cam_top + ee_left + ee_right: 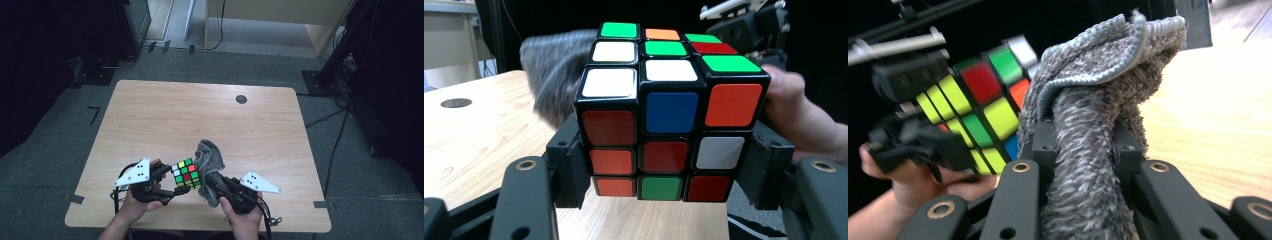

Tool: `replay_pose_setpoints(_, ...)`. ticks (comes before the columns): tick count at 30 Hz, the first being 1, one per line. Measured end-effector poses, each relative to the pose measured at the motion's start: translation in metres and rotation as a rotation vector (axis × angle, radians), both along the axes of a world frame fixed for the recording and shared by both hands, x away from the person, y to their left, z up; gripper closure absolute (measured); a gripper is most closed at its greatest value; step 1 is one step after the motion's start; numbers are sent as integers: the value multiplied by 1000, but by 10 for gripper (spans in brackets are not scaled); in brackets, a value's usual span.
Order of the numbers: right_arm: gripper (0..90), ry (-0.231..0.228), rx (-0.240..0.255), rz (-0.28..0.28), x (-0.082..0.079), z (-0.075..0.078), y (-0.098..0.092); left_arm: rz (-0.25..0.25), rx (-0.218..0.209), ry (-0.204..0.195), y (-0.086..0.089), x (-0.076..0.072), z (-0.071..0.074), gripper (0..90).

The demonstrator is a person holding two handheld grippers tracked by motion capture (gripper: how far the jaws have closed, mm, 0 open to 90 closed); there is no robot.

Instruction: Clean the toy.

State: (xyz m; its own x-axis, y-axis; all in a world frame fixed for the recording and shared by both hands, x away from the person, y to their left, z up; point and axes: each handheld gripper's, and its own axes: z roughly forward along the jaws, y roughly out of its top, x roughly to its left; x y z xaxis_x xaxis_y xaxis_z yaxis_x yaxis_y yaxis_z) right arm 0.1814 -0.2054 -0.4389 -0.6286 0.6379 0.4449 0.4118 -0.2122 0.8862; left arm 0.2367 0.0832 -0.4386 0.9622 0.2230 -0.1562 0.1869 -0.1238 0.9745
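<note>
multicoloured black-framed cube; grey fuzzy cloth; pale wood-grain table

Cube left – cloth touching its right, both above table front edge.

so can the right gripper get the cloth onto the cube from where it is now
Probably yes. The right gripper is shut on the grey cloth, which hangs right beside the cube held in the left gripper, with nothing between them.

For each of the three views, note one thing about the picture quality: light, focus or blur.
High view: evenly lit table, dark surroundings, the cube small and soft. Left gripper view: cube sharp, with the grey cloth behind it blurred. Right gripper view: cloth crisp, cube out of focus, tabletop washed out.
</note>
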Motion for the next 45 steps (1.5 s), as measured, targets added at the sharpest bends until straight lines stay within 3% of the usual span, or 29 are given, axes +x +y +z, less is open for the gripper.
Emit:
replay_pose_setpoints(4,722,-54,49,-4,-5,12,-5,-1,44,-6,-6,-1,-5,341)
replay_pose_setpoints(6,722,-44,31,6,-5,11,-1,1,53,-16,-9,-3,-4,341)
replay_pose_setpoints(8,722,-23,5,-20,-4,5,2,4,47,-21,-8,-3,-2,341)
replay_pose_setpoints(10,722,15,-54,-17,0,-1,2,18,27,-20,-5,-2,0,341)
replay_pose_setpoints(12,720,25,-137,-64,4,-7,0,30,11,-12,-1,-1,1,341)
replay_pose_setpoints(16,712,80,-227,-157,17,-20,-16,77,10,1,3,3,-2,340)
replay_pose_setpoints(19,710,99,-351,-237,28,-32,-32,101,0,20,6,7,-5,340)
replay_pose_setpoints(23,670,120,-439,-296,38,-43,-48,131,0,34,7,9,-7,340)
replay_pose_setpoints(28,534,134,-452,-314,45,-52,-57,169,-1,45,7,11,-7,340)
replay_pose_setpoints(30,477,120,-432,-306,45,-51,-57,173,5,41,6,11,-7,340)
replay_pose_setpoints(34,388,35,-394,-278,40,-40,-47,190,2,53,6,12,-7,340)
replay_pose_setpoints(37,356,-28,-336,-198,33,-32,-31,216,-21,79,7,14,-6,340)
replay_pose_setpoints(40,338,-74,-308,-115,24,-29,-9,253,-50,127,7,16,-5,340)
replay_pose_setpoints(42,328,-107,-313,-68,19,-28,6,269,-68,160,6,17,-5,340)
replay_pose_setpoints(45,300,-171,-344,-64,11,-26,27,273,-78,192,2,16,-5,339)
